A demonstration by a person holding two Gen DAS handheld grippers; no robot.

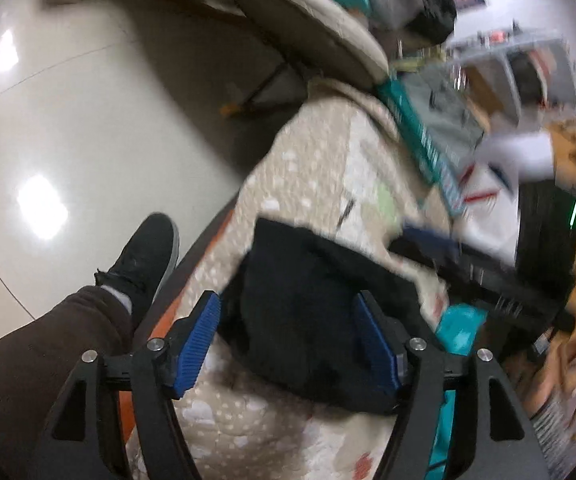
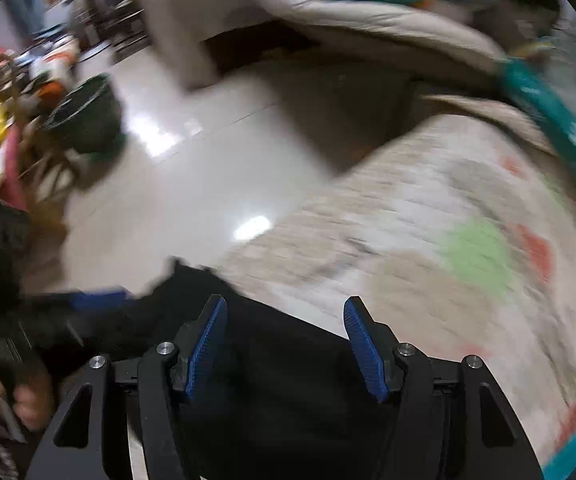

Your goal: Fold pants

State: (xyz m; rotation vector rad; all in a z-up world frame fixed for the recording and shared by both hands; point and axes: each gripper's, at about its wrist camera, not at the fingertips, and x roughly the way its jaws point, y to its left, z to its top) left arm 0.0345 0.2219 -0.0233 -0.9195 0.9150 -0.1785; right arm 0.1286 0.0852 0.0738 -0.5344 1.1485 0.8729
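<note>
The dark pants (image 1: 312,312) lie as a folded bundle on a beige patterned quilt (image 1: 316,152). My left gripper (image 1: 288,308) is open with its blue pads on either side of the bundle, above it and holding nothing. In the right wrist view the pants (image 2: 283,380) fill the bottom of the frame under my right gripper (image 2: 285,312), which is open and empty. The other gripper (image 2: 95,300) shows blurred at the left of the right wrist view; both views are motion-blurred.
The quilt (image 2: 448,240) covers a bed whose edge drops to a glossy tiled floor (image 1: 67,120). The person's leg and black shoe (image 1: 147,256) stand beside the bed. Cluttered bedding and shelves (image 1: 508,60) lie beyond. A dark basket (image 2: 87,112) sits on the floor.
</note>
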